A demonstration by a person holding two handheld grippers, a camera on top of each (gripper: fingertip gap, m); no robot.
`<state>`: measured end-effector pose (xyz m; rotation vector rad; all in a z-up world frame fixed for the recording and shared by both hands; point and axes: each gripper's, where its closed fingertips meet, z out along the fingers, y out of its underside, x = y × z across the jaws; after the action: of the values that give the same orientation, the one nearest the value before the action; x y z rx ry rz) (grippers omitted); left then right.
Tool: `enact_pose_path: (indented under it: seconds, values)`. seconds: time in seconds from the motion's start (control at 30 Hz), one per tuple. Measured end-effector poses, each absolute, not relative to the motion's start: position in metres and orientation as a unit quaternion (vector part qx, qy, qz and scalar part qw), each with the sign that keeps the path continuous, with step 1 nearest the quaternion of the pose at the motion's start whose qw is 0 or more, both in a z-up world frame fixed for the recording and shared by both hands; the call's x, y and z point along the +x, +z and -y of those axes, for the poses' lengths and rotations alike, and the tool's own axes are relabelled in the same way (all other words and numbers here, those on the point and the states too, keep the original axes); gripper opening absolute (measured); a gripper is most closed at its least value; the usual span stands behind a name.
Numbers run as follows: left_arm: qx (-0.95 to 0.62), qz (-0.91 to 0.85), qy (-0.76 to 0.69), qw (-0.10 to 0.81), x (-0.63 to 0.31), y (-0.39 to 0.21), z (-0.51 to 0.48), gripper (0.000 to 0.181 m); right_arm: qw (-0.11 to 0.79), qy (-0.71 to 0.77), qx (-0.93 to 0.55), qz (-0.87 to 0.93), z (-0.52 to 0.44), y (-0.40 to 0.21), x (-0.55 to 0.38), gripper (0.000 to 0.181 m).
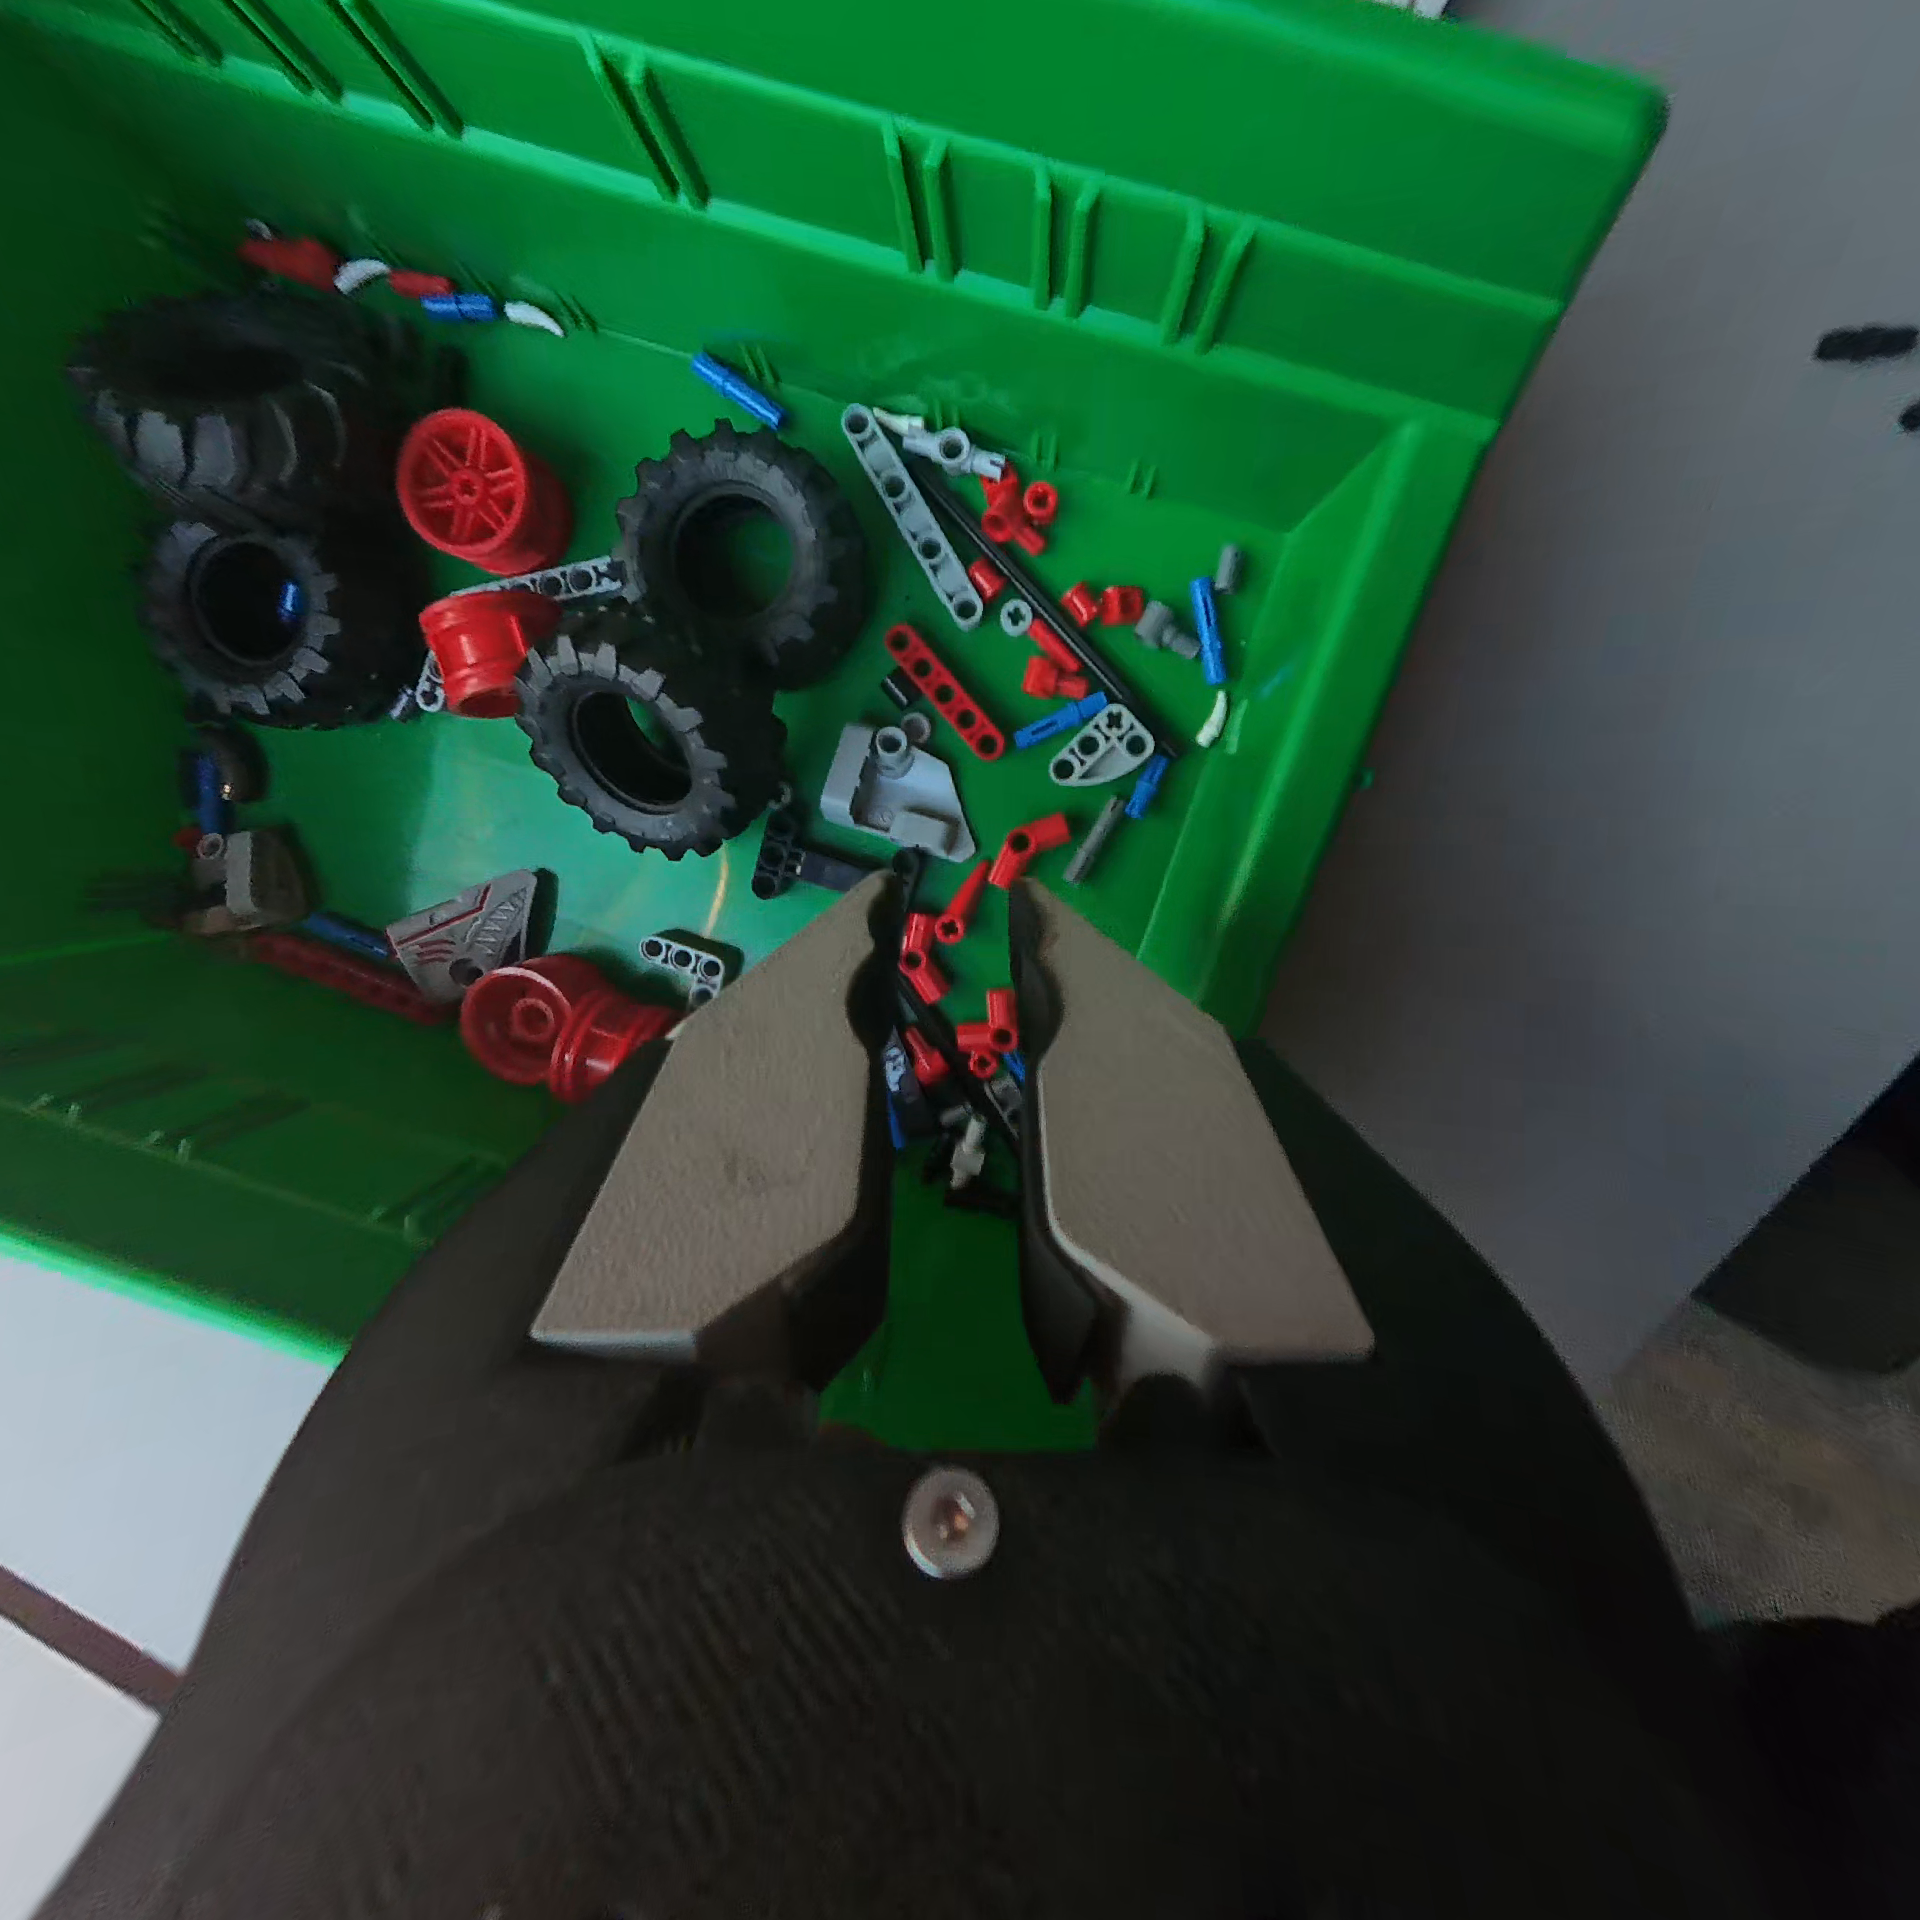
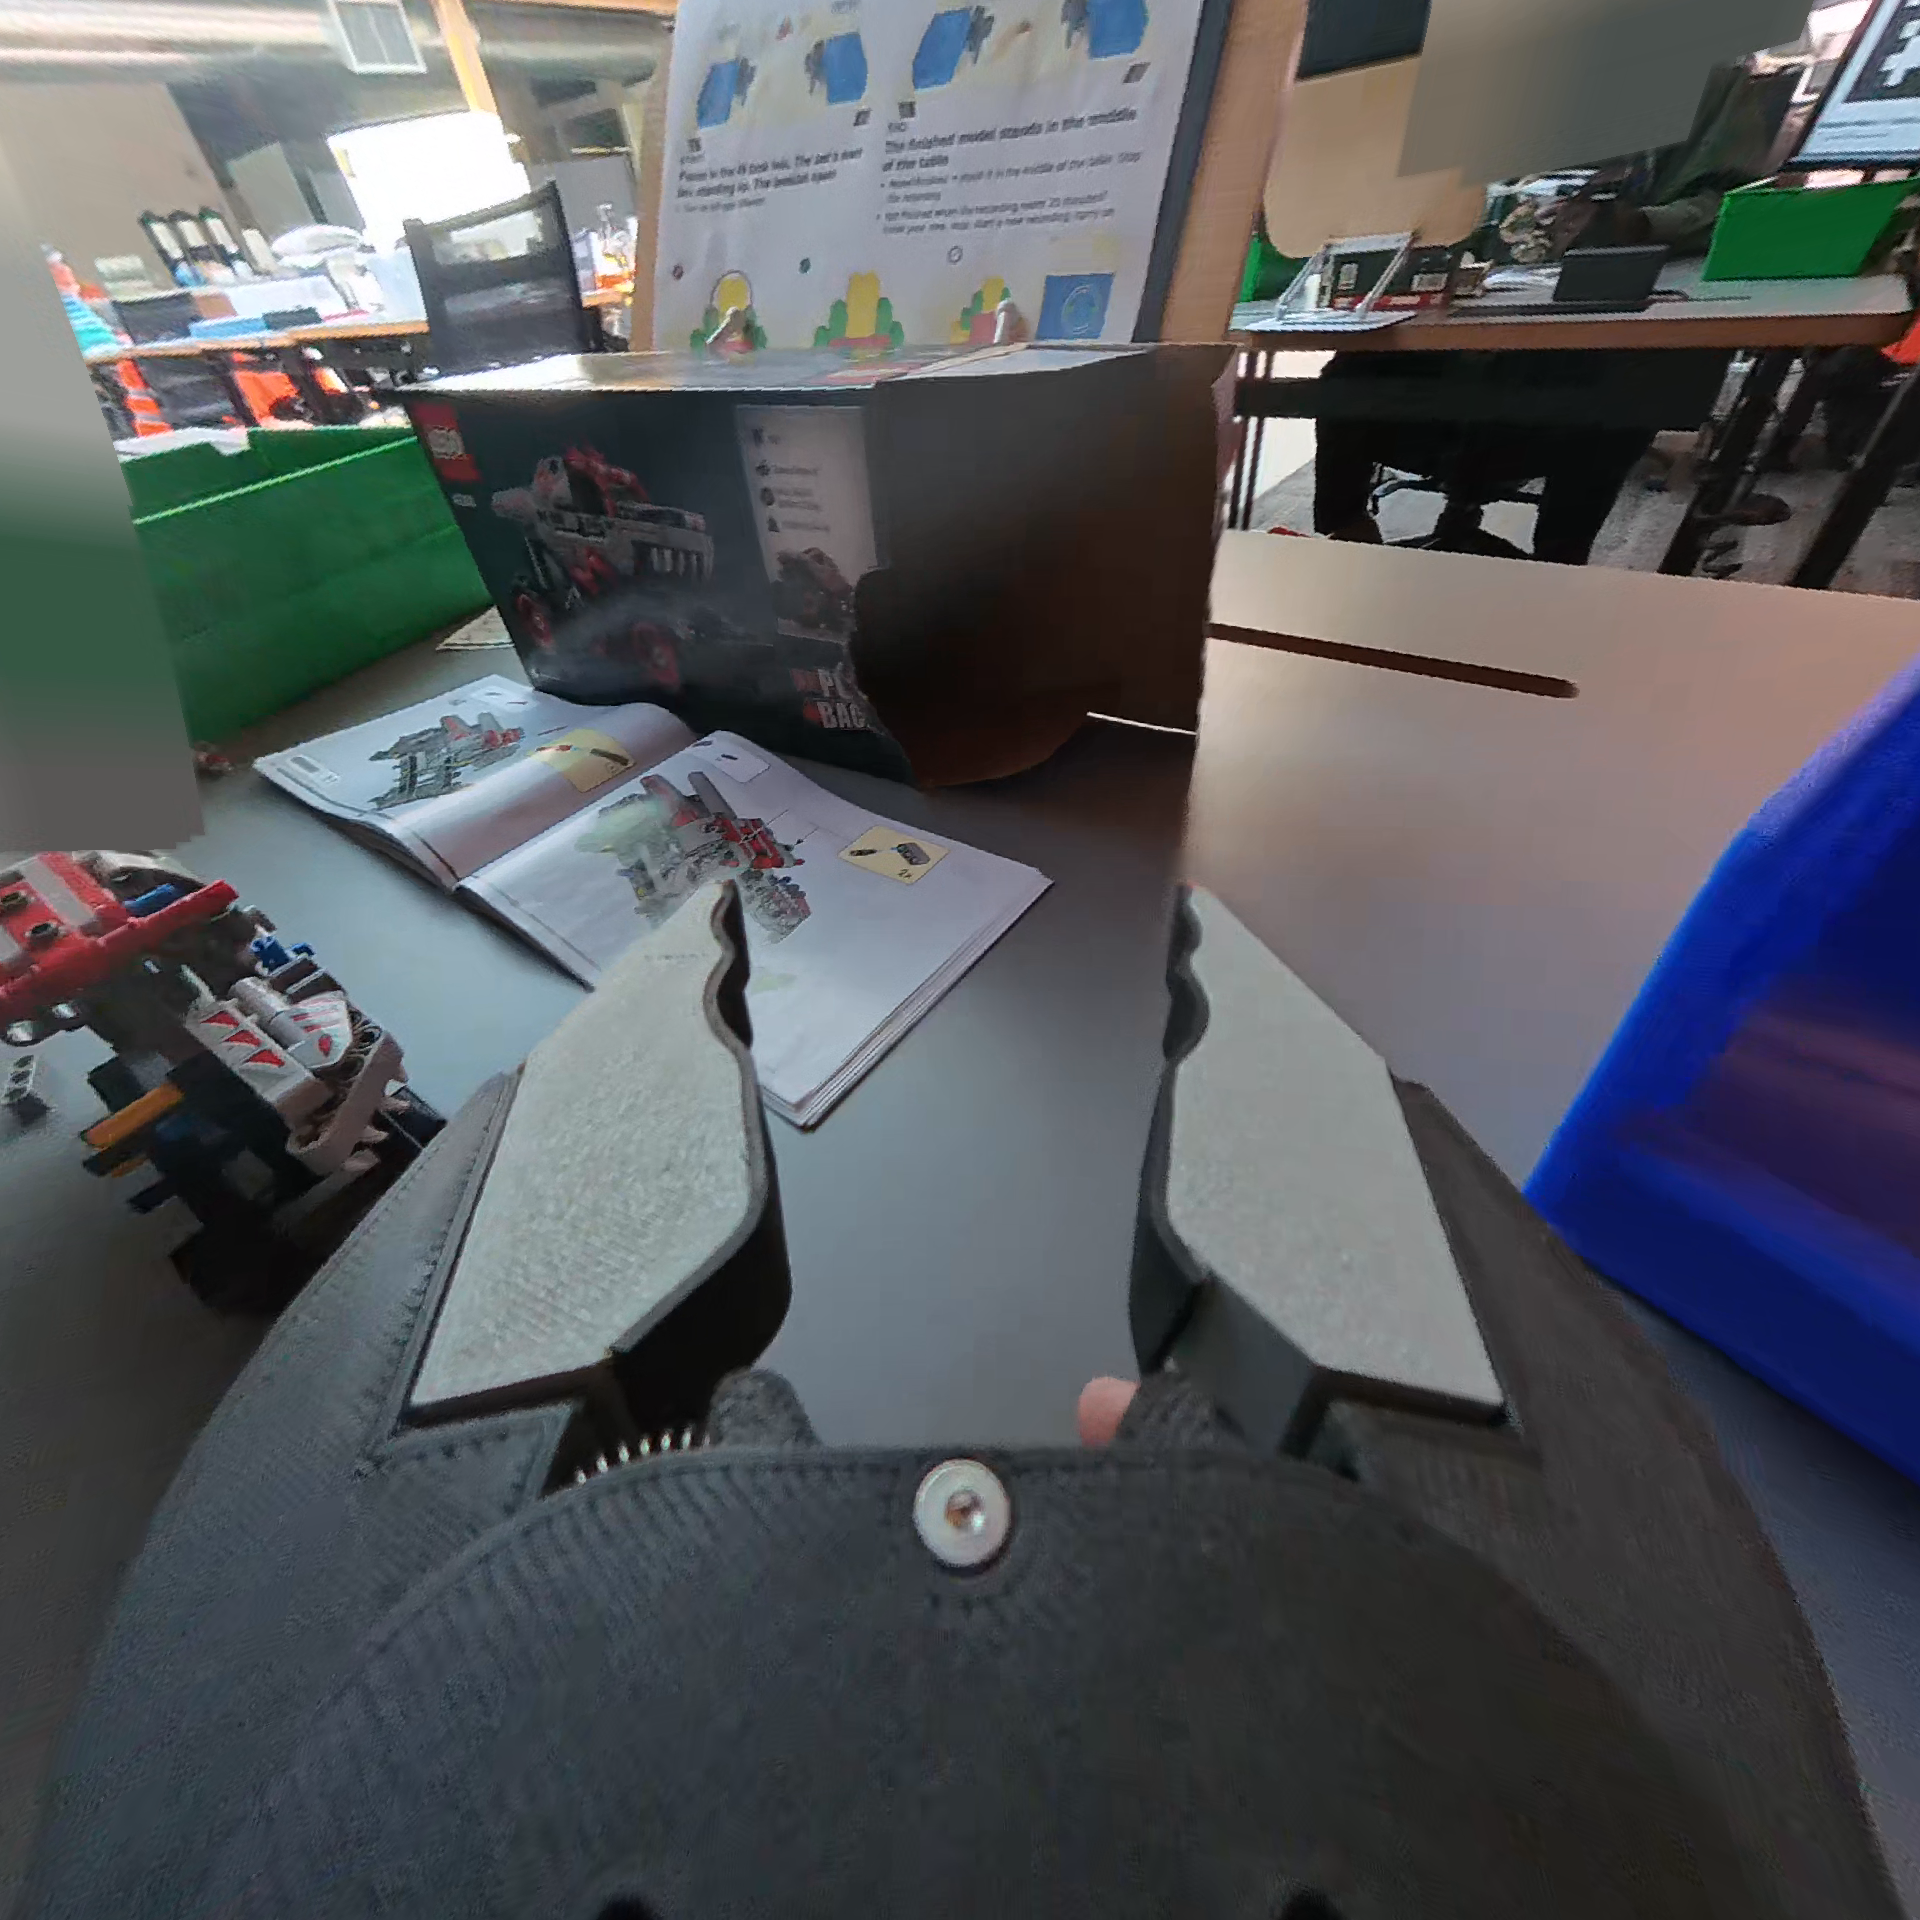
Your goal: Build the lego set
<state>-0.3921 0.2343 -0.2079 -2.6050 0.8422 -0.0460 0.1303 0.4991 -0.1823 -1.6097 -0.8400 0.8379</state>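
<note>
In the left wrist view a green bin holds loose lego parts: black tyres, red wheel hubs, grey beams, small red connectors and blue pins. My left gripper hovers over the bin's near right corner, slightly open and empty, above the red connectors. In the right wrist view my right gripper is wide open and empty above the dark table. The part-built red and grey model stands at the left. The open instruction booklet lies just beyond the fingertips.
The set's box stands behind the booklet. A green bin sits at the far left and a blue bin close on the right. A printed sheet stands upright behind the box. Other tables stand farther back.
</note>
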Motion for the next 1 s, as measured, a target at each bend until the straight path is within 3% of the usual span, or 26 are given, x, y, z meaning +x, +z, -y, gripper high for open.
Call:
enact_pose_path:
  seconds: [0.03, 0.27, 0.43, 0.63, 1.0]
  values:
    - [-0.934, -0.309, -0.015, 0.18, -0.393, -0.21, -0.23, 0.017, 0.544, 0.349, -0.68, 0.346, -0.502, -0.182, 0.133, 0.078]
    - [-0.952, -0.304, -0.039, 0.009, -0.394, -0.233, -0.196, 0.011, 0.547, 0.326, -0.689, 0.348, -0.508, -0.185, 0.134, 0.076]
    - [-0.96, -0.275, 0.004, -0.047, -0.401, -0.247, -0.189, 0.011, 0.539, 0.33, -0.681, 0.372, -0.502, -0.186, 0.129, 0.075]
    - [-0.966, -0.246, 0.014, -0.079, -0.408, -0.256, -0.19, 0.0, 0.547, 0.344, -0.663, 0.378, -0.495, -0.175, 0.129, 0.071]
    - [-0.973, -0.211, -0.007, -0.098, -0.403, -0.256, -0.188, 0.007, 0.56, 0.349, -0.645, 0.386, -0.486, -0.164, 0.129, 0.069]
